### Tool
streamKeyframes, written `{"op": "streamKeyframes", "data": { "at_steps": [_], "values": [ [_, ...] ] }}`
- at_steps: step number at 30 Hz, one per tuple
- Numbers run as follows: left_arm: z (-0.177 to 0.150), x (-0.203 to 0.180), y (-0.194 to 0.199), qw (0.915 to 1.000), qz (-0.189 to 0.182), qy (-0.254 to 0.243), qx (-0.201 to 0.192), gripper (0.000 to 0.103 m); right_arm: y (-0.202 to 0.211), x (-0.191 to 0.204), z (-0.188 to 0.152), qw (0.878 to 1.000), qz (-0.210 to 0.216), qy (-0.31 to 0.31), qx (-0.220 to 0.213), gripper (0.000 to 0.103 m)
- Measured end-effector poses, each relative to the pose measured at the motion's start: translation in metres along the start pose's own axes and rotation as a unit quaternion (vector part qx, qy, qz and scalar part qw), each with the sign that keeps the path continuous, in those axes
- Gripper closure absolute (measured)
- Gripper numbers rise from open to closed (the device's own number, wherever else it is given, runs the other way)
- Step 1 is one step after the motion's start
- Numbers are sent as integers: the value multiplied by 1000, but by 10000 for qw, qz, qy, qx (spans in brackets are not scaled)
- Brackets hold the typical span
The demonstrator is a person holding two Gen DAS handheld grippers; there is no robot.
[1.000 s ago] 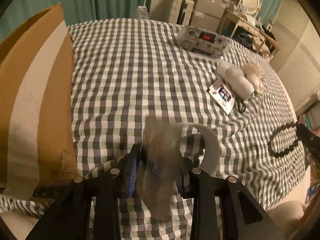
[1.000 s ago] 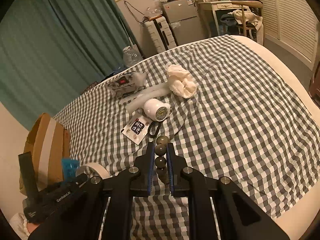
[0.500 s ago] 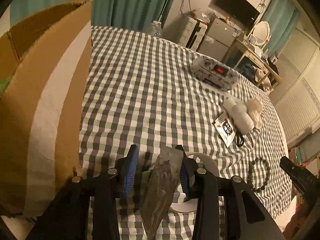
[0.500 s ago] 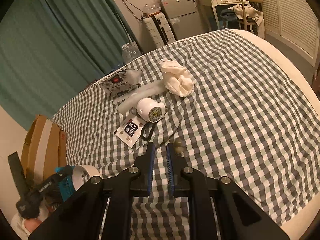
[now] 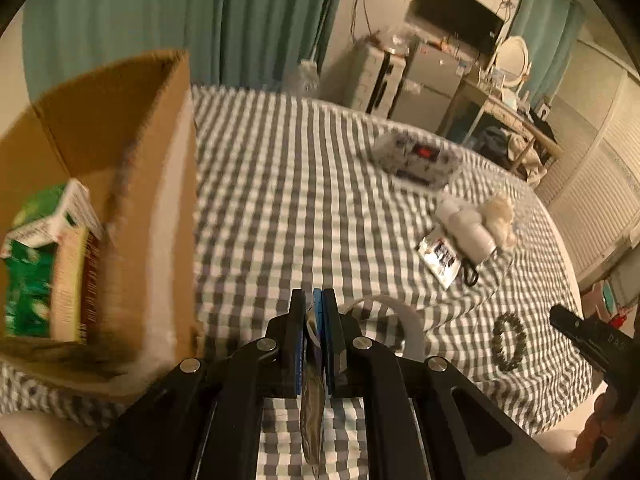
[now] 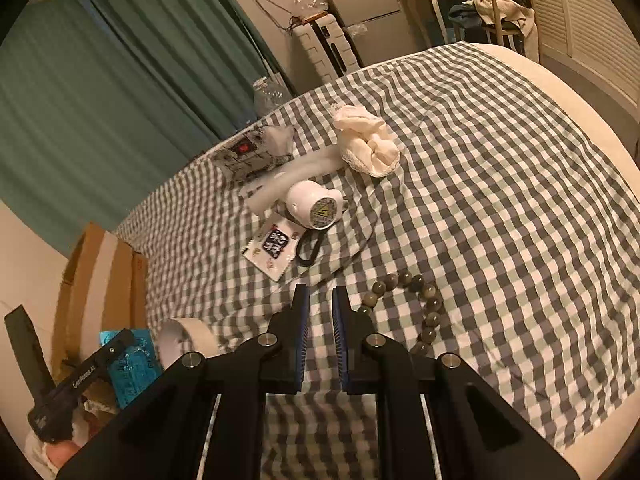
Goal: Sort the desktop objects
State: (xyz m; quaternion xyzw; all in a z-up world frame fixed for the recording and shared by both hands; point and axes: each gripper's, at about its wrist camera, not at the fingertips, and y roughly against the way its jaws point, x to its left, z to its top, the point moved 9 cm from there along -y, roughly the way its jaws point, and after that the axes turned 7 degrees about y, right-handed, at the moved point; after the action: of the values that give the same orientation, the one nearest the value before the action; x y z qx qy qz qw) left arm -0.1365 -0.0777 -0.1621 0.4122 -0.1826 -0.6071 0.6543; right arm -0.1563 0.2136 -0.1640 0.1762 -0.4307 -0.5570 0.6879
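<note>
My left gripper (image 5: 314,308) is shut on a thin clear packet (image 5: 312,412), held edge-on and hanging below the jaws, just right of the open cardboard box (image 5: 156,184). In the right wrist view the packet shows as a teal sachet (image 6: 132,364) in the left gripper (image 6: 116,350). My right gripper (image 6: 320,300) is slightly open and empty above the cloth. A bead bracelet (image 6: 416,308) lies just right of its fingers; it also shows in the left wrist view (image 5: 510,342).
The box holds a green carton (image 5: 36,248). A tape roll (image 6: 184,340) lies by the box. On the checked cloth (image 6: 500,200) lie a printed sachet (image 6: 272,248), white jar (image 6: 316,206), black clip (image 6: 308,248), white cloth bundle (image 6: 368,144) and patterned pouch (image 6: 252,154).
My left gripper has closed tightly on the packet and risen beside the box, whose inside now shows. My right gripper let go of the bead bracelet, which now lies on the cloth.
</note>
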Motion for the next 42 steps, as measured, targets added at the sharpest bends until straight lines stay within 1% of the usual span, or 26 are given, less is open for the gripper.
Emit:
{"op": "streamKeyframes", "data": {
  "at_steps": [2, 5, 6, 7, 9, 10, 12, 14, 16, 17, 19, 21, 23, 24, 26, 28, 29, 30, 31, 32, 33, 35, 37, 39, 41, 42],
  "values": [
    [8, -1, 14, 9999, -121, 62, -80, 95, 12, 9, 0, 9999, 84, 28, -149, 91],
    [17, -2, 29, 9995, -212, 19, -215, 95, 17, 13, -5, 9993, -238, 273, -73, 91],
    [18, -2, 32, 9994, -229, 7, -249, 95, 15, 11, -8, 9990, -353, 261, 21, 81],
    [18, -1, 35, 9993, -236, 10, -282, 95, 13, 7, -12, 9985, -492, 228, 95, 54],
    [15, 1, 36, 9993, -284, 54, -229, 95, 13, -3, -16, 9966, -814, 91, 69, 24],
    [14, 2, 36, 9994, -273, 86, -219, 95, 11, -7, -17, 9958, -907, 18, 104, 22],
    [10, 4, 35, 9993, -294, 107, -199, 95, 3, -16, -21, 9949, -943, -155, 312, 21],
    [8, 4, 32, 9994, -274, 109, -167, 95, -9, -26, -24, 9922, -1090, -295, 529, 19],
    [7, 1, 28, 9995, -267, 107, -123, 95, -25, -39, -30, 9870, -1267, -422, 894, 18],
    [7, 0, 27, 9996, -252, 92, -113, 95, -37, -44, -35, 9838, -1224, -541, 1192, 18],
    [7, -3, 24, 9996, -267, 53, -105, 95, -58, -45, -41, 9807, -955, -709, 1549, 18],
    [6, -8, 20, 9996, -252, -22, -83, 95, -70, -44, -40, 9803, -932, -677, 1602, 18],
    [5, -12, 16, 9997, -220, -100, -39, 95, -85, -41, -39, 9799, -1014, -418, 1668, 17],
    [5, -13, 14, 9997, -200, -122, -21, 95, -91, -40, -40, 9785, -1134, -236, 1707, 16],
    [3, -15, 9, 9997, -147, -180, 25, 95, -96, -41, -40, 9752, -1467, 102, 1656, 21],
    [1, -14, 5, 9998, -116, -180, 55, 95, -89, -45, -38, 9735, -1719, 201, 1494, 46],
    [0, -13, 4, 9998, -108, -166, 67, 95, -85, -46, -36, 9751, -1701, 172, 1416, 53],
    [-1, -11, 3, 9998, -82, -149, 65, 95, -81, -48, -34, 9780, -1621, 114, 1310, 70],
    [-1, -10, 3, 9999, -29, -134, 51, 95, -77, -48, -32, 9810, -1504, 40, 1223, 84],
    [0, -10, 3, 9999, -11, -136, 32, 95, -72, -47, -30, 9844, -1348, -50, 1131, 91],
    [1, -11, 6, 9999, -7, -159, -17, 95, -64, -44, -29, 9872, -1247, -76, 990, 92],
    [4, -16, 12, 9996, -68, -259, -127, 95, -49, -33, -28, 9900, -1141, 118, 827, 92],
    [12, -19, 19, 9991, -232, -294, -209, 95, -30, -21, -30, 9918, -1064, 269, 660, 92],
    [27, -20, 27, 9987, -428, -115, -238, 95, -10, -9, -30, 9951, -839, 200, 492, 92],
    [48, -19, 44, 9974, -575, 27, -428, 95, 1, 15, -32, 9975, -546, 192, 403, 92],
    [58, -19, 54, 9965, -630, 54, -546, 95, 9, 25, -32, 9977, -505, 295, 330, 92]
  ]
}}
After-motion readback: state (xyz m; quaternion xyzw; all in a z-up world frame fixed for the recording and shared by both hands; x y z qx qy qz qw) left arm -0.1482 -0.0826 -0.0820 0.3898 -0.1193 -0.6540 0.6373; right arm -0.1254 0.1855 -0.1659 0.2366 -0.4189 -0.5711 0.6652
